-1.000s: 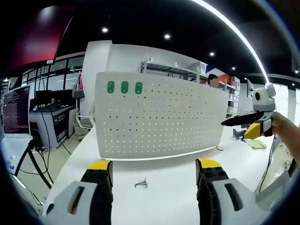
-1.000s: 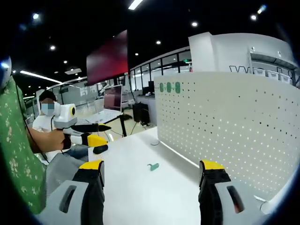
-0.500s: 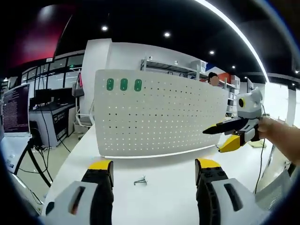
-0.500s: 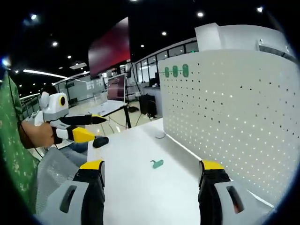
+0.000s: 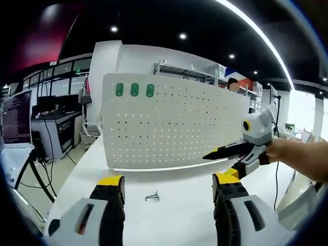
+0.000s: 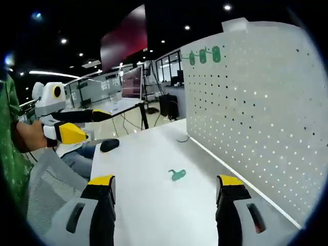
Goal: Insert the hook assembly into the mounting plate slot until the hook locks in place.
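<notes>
**On the white table, hook not yet picked up**

Between the spread jaws of both grippers – left gripper and right gripper, each empty – lies the hook, flat on the table, apart from the pegboard. Seen small and grey in the left gripper view. Reach step, by the look of it. Next – lower the right gripper over the hook, close, then carry to a slot in the board.

- White pegboard, dotted with dark holes; three green tags at one corner.
- Green hook on white table.
- Yellow-tipped black jaws, grey bodies.
- Green patterned sleeve.
</notes>
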Demonstrator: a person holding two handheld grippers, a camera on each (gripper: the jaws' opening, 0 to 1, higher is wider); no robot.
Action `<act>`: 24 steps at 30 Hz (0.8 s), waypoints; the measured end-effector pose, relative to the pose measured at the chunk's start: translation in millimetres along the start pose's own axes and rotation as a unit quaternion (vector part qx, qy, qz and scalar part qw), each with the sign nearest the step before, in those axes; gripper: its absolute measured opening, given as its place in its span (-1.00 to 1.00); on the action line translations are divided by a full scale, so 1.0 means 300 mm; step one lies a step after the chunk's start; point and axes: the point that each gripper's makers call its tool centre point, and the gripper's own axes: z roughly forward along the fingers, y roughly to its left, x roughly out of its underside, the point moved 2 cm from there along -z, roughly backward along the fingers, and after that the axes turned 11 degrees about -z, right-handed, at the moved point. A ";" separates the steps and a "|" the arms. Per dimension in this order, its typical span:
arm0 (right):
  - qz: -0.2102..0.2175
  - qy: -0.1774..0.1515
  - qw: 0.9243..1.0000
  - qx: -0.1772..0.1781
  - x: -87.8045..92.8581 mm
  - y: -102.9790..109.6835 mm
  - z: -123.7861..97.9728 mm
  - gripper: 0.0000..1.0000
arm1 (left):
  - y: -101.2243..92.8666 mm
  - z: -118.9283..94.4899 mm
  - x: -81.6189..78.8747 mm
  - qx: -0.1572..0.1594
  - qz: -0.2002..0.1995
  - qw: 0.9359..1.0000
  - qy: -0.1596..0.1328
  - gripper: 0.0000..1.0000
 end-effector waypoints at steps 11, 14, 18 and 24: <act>-0.008 0.014 1.000 -0.027 0.044 0.020 0.126 0.59 | -0.002 0.006 0.016 0.001 -0.003 1.000 0.008 0.40; -0.006 0.014 0.999 -0.032 0.055 0.018 0.152 0.56 | 0.001 0.005 0.020 -0.001 -0.004 1.000 0.009 0.40; -0.012 0.017 0.999 -0.038 0.079 0.012 0.197 0.52 | 0.003 0.005 0.023 -0.002 -0.004 1.000 0.011 0.39; -0.027 0.034 0.998 -0.043 0.114 0.006 0.249 0.47 | 0.002 0.008 0.028 -0.004 -0.005 1.000 0.014 0.38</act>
